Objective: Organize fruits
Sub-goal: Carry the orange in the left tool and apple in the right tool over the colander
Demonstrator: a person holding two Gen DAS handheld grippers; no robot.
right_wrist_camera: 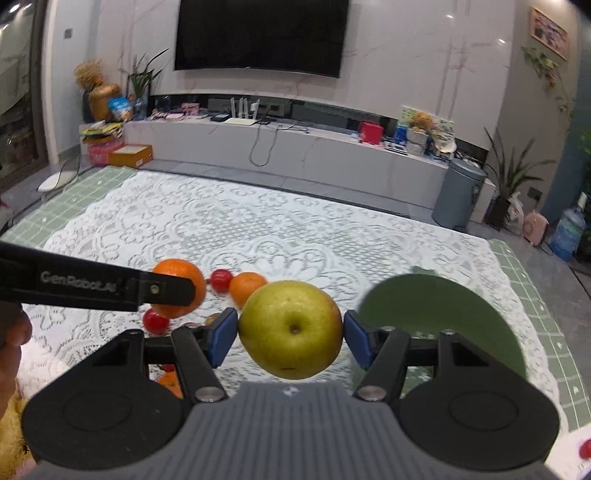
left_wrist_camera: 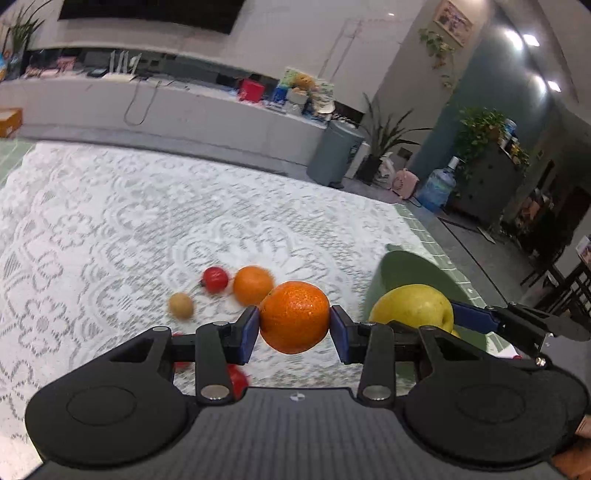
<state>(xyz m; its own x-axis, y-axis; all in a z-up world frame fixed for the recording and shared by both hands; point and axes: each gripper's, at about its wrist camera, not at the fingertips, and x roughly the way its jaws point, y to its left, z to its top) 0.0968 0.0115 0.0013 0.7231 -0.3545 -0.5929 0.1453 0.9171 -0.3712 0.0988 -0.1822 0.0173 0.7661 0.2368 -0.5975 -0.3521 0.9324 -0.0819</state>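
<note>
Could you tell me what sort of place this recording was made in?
Most likely a home living room. A large wall-mounted television hangs above a long low media console, potted plants stand in the corner, and the fruit lies on a lace tablecloth.

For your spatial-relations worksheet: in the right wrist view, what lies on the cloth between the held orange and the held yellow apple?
A small red fruit and a smaller orange, in the right wrist view.

Wall-mounted television [right_wrist_camera: 261, 35], long white media console [right_wrist_camera: 288, 147], grey pedal bin [right_wrist_camera: 458, 194], potted plants [right_wrist_camera: 511, 177], framed picture [right_wrist_camera: 549, 33]
</note>
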